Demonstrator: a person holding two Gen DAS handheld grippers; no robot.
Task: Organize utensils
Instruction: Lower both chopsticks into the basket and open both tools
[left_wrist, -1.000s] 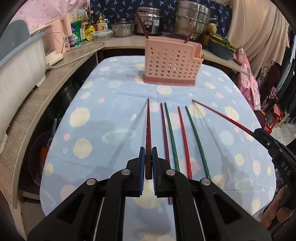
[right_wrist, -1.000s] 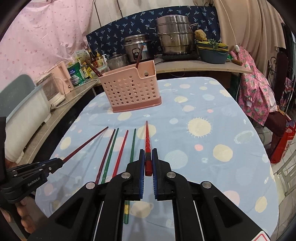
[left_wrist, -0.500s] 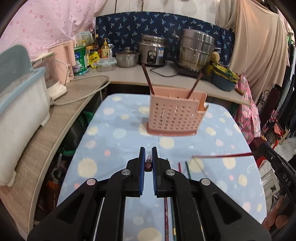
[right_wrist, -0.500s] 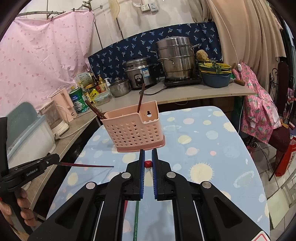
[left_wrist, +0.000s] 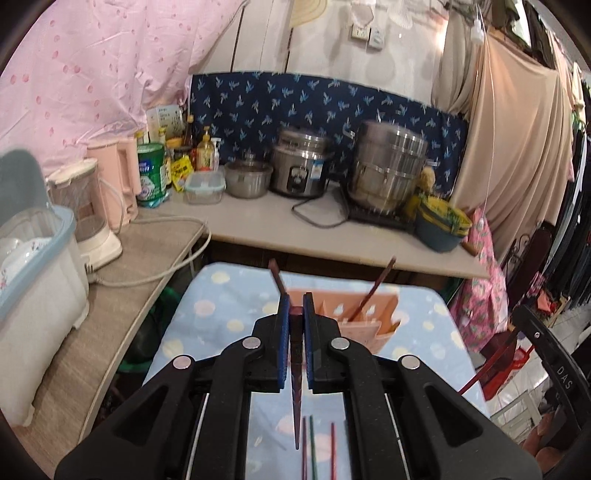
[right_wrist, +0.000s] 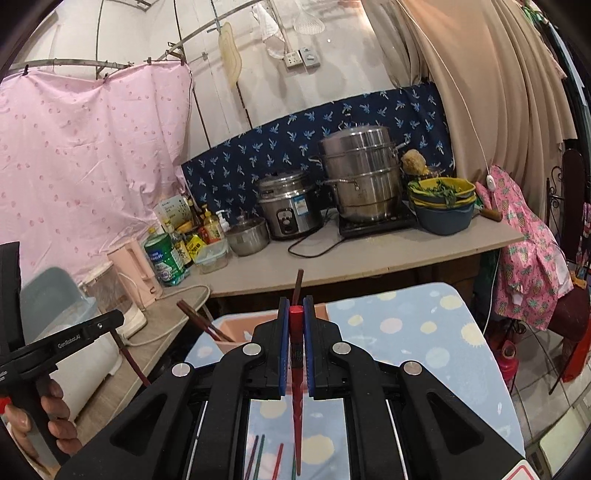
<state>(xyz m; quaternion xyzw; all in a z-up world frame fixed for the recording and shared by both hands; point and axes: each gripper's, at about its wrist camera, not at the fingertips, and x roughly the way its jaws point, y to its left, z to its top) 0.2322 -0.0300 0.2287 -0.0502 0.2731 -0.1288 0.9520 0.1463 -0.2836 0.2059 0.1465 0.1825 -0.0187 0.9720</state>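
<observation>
- Two chopsticks are lifted off the table (left_wrist: 229, 302): the left gripper (left_wrist: 294, 314) is closed on a dark red chopstick (left_wrist: 296, 387) that hangs point-down between its blue pads, and the right gripper (right_wrist: 295, 314) is clamped the same way on a bright red chopstick (right_wrist: 296, 398).
- One pink perforated utensil holder (left_wrist: 365, 314) stands on the blue spotted tablecloth just beyond both grippers; in the left wrist view two brownish chopsticks (left_wrist: 373, 291) lean out of it, one to each side.
- Several more chopsticks (left_wrist: 317, 454), red and green, lie flat on the cloth below the grippers, seen between the gripper arms.
- On the rear counter (right_wrist: 369, 258) sit a steel rice cooker (right_wrist: 288, 206), a tall stacked steel steamer pot (right_wrist: 362, 173), a small lidded steel pot (right_wrist: 247, 236) and stacked basins (right_wrist: 441, 206) holding green leaves.
- A clear lidded food box (left_wrist: 205, 188), a green-labelled tub (left_wrist: 151, 170) and bottles crowd the counter's left end; their label text is too small to read.
- "GenRobot.AI" is printed on the left gripper as seen from the right wrist camera, and "DAS" shows on the right gripper's edge in the left wrist view.
</observation>
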